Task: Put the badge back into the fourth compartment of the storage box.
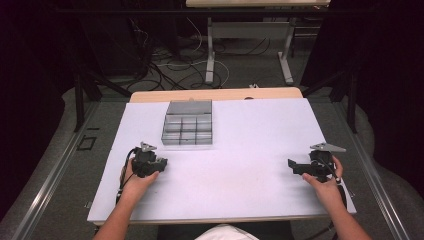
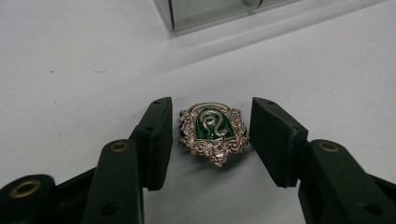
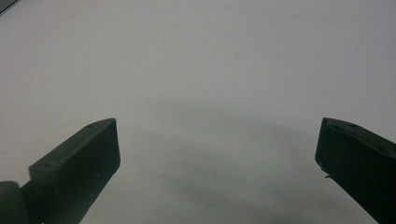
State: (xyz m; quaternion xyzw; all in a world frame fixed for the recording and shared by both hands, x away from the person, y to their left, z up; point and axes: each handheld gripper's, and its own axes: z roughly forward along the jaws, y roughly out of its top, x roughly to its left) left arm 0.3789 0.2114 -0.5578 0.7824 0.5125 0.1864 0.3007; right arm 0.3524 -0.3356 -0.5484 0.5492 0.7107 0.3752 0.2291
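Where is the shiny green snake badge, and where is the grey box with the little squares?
Snake badge (image 2: 214, 133), left gripper view: on its green middle, between the left gripper's fingers.
Grey box (image 1: 188, 129), high view: on a divider between its compartments.

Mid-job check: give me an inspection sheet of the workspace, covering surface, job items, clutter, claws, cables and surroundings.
Surface: white table top, flat, bare around the work.
Job's things: silver crest badge with green snake centre, lying flat; grey compartment box beyond it, lid open.
Clutter: nothing seen.
Claws: left claw open, jaws either side of the badge, not touching; right claw wide open, nothing between its jaws.
Cables: black lead trailing from the left claw.
Surroundings: tangled floor cables, second table's legs behind.
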